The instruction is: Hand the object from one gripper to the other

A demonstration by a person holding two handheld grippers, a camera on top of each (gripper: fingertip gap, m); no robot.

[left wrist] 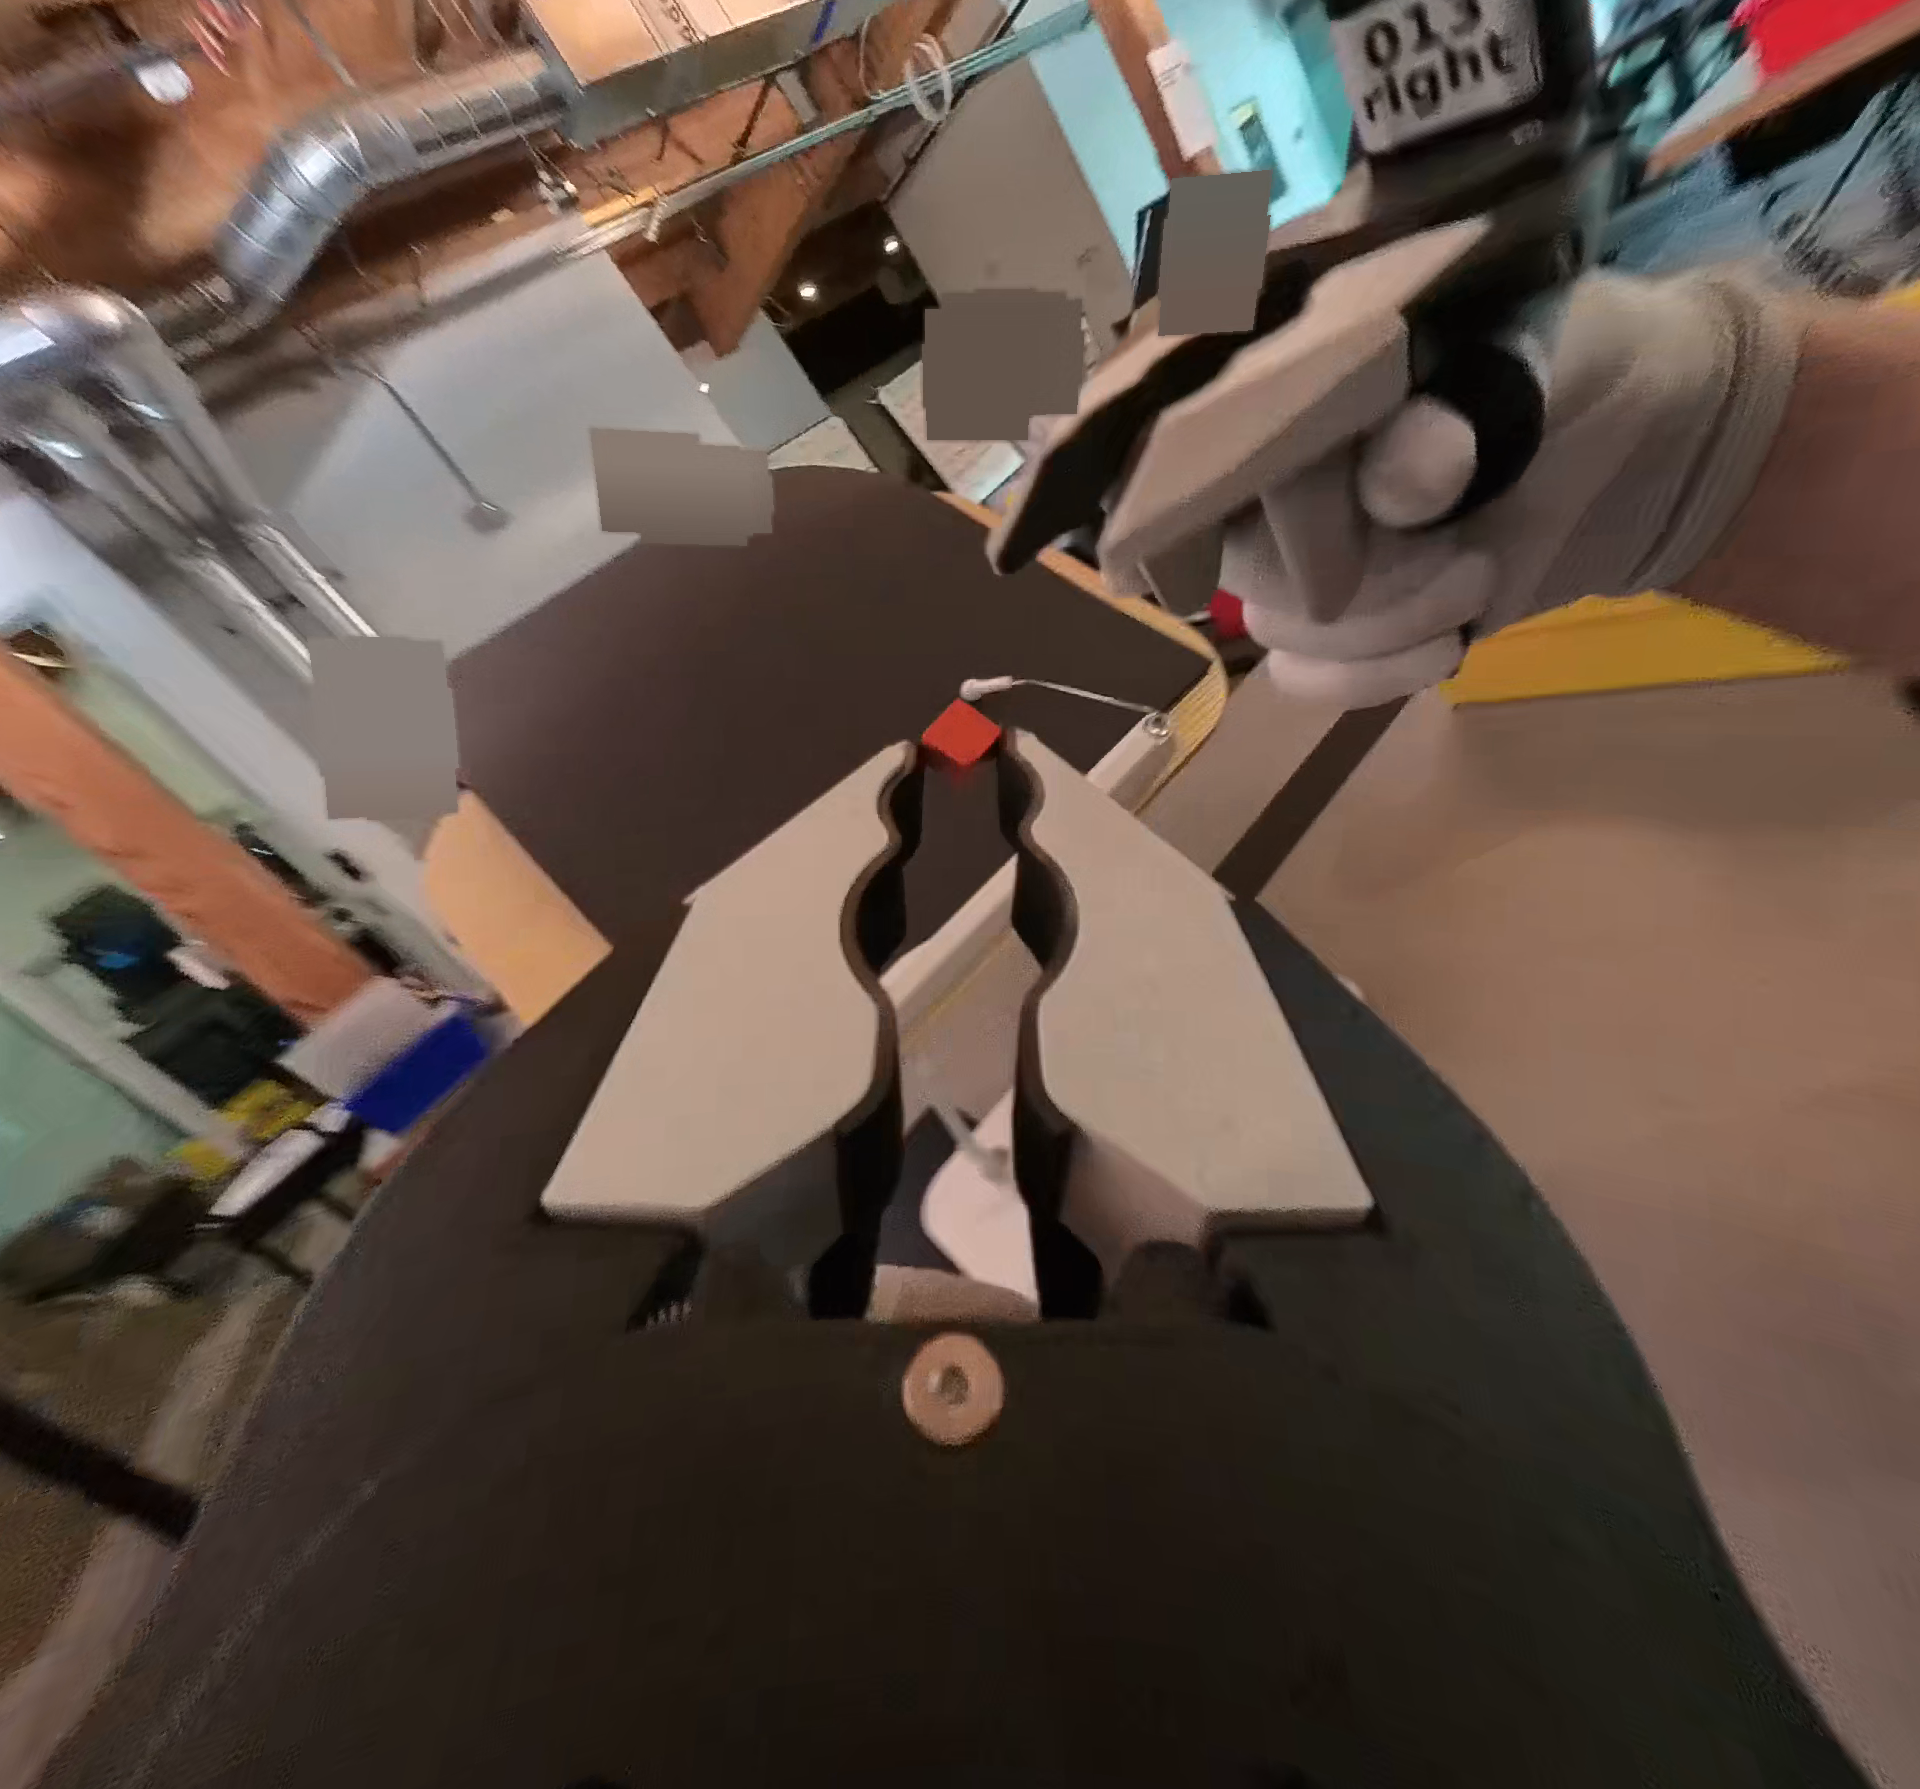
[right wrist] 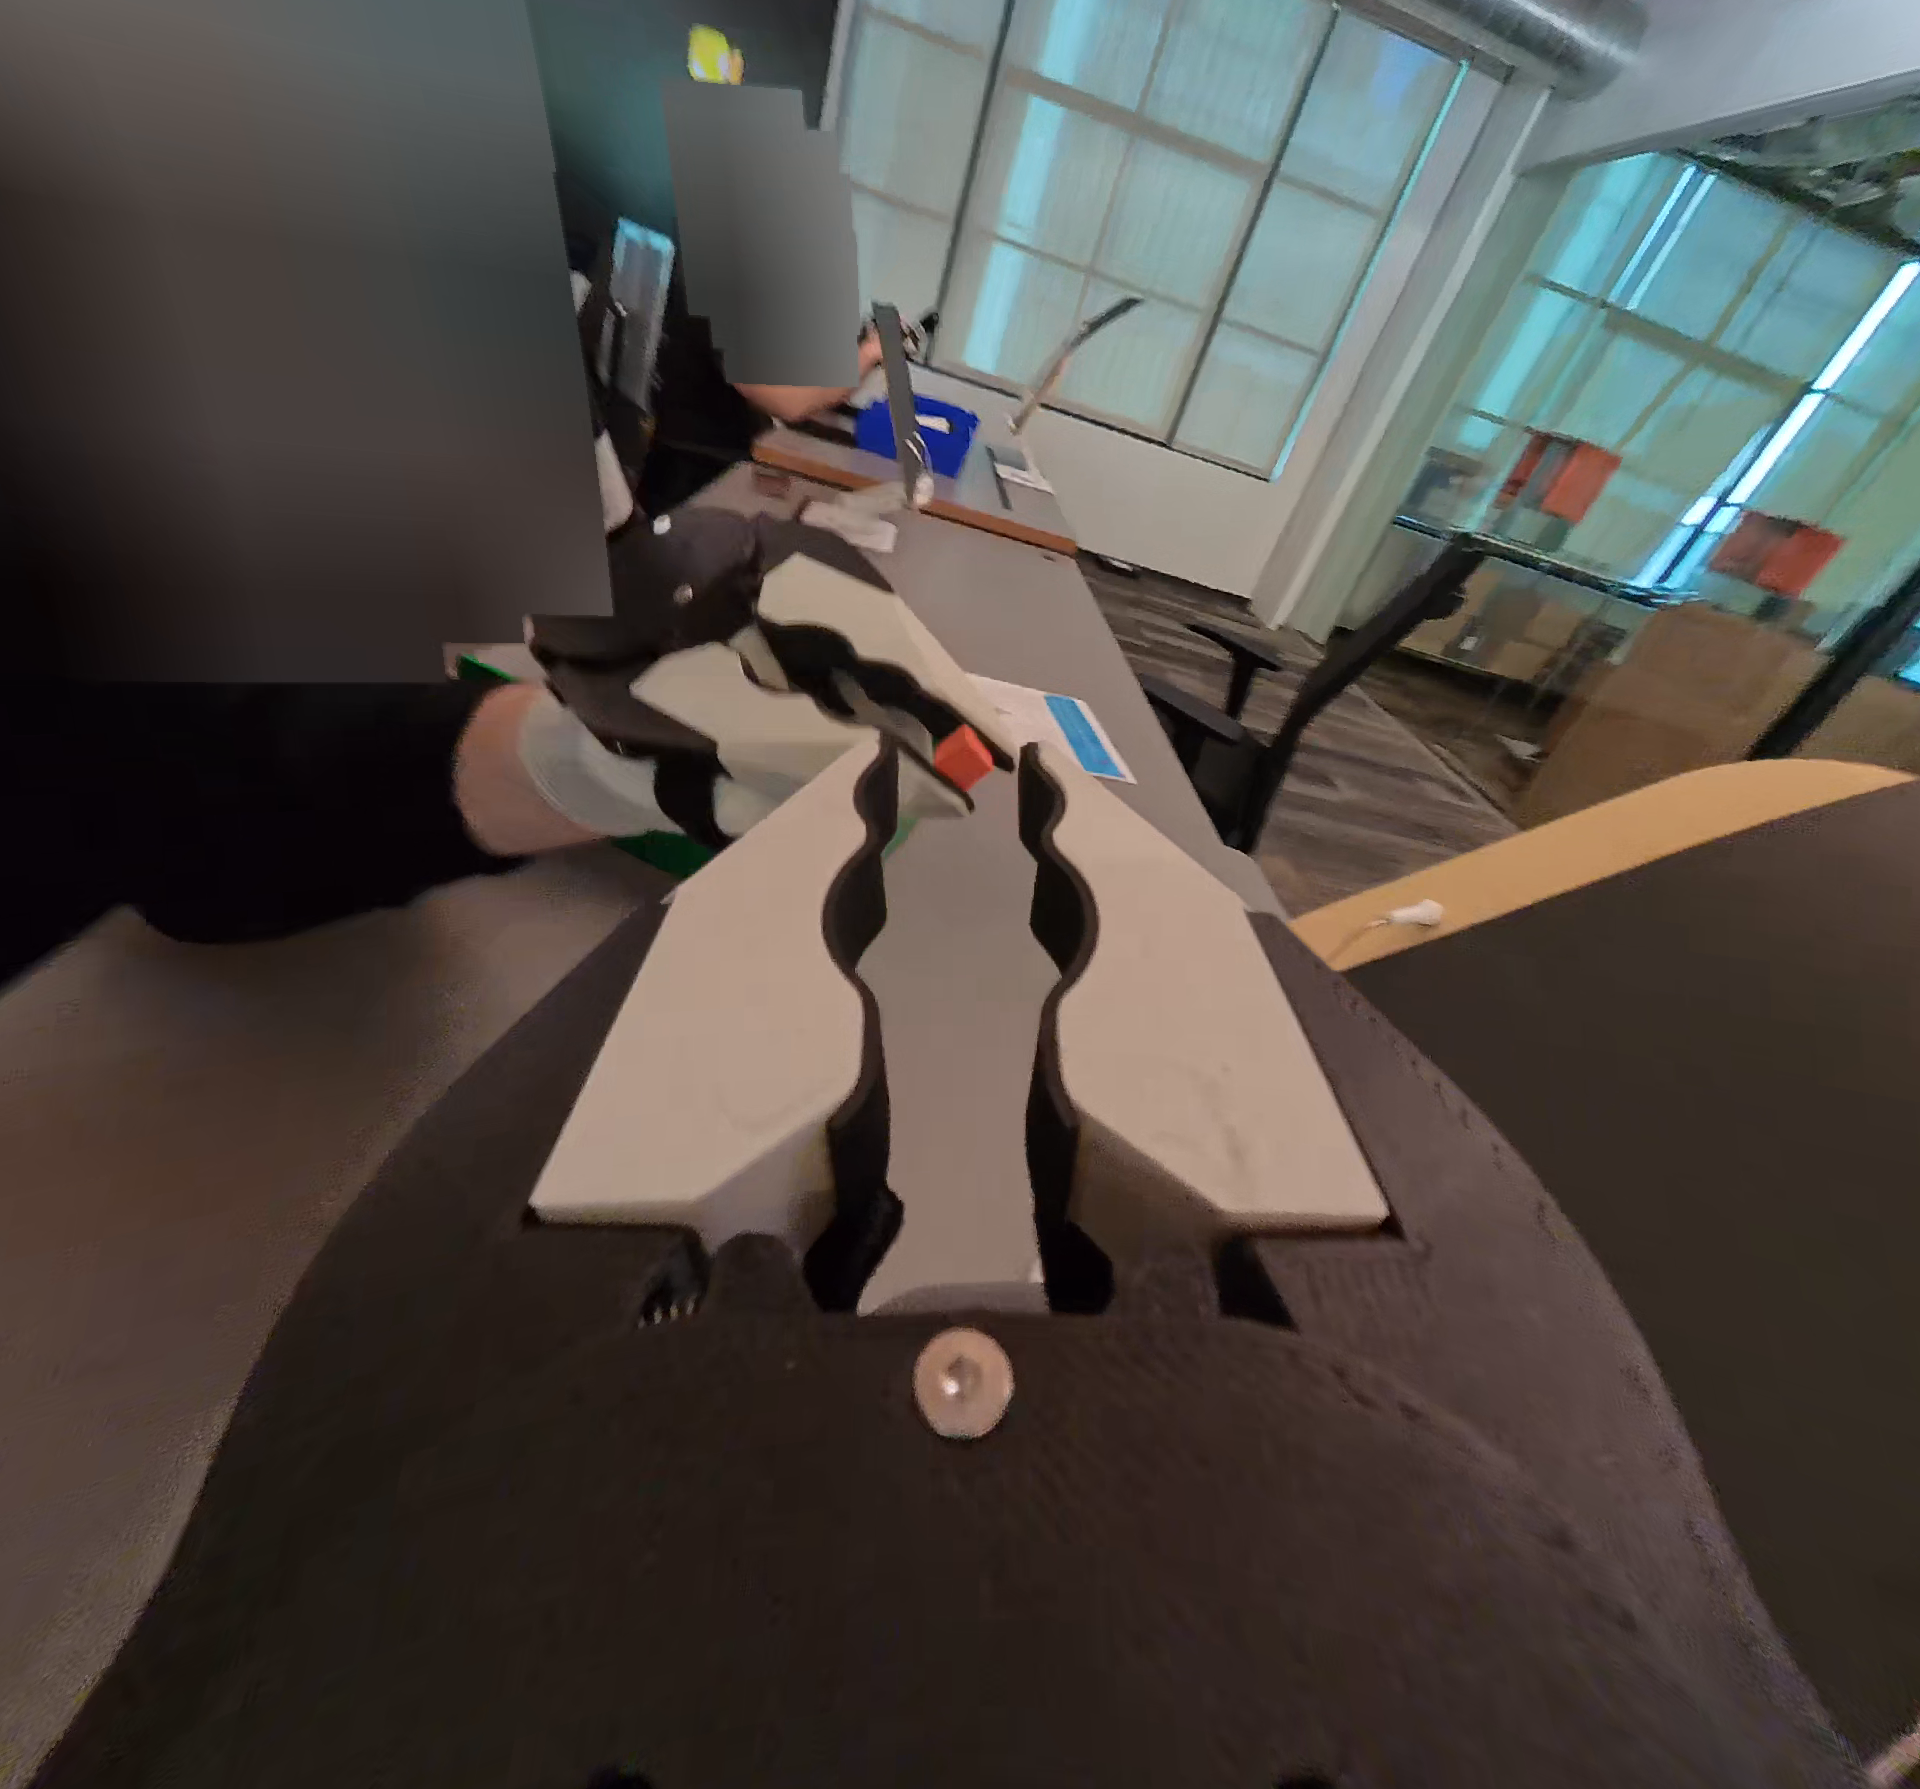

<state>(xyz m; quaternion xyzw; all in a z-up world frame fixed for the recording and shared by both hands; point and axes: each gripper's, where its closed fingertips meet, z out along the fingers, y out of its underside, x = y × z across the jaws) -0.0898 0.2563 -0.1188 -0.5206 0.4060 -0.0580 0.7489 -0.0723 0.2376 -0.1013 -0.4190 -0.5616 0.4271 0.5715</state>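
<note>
We see the left gripper clamped on a small red block above the dark table. The right gripper, just beside the block, stands apart, empty. Beyond the table lie windows and ceiling ducts.

block pinched between the tips of the left tongs, right tongs above and to the right of the block, apart from it, cable end on the worktop just behind the block

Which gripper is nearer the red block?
Left. The left gripper is shut on the red block at its fingertips. The right gripper is open, apart from the block, which shows just ahead of its tips.
</note>
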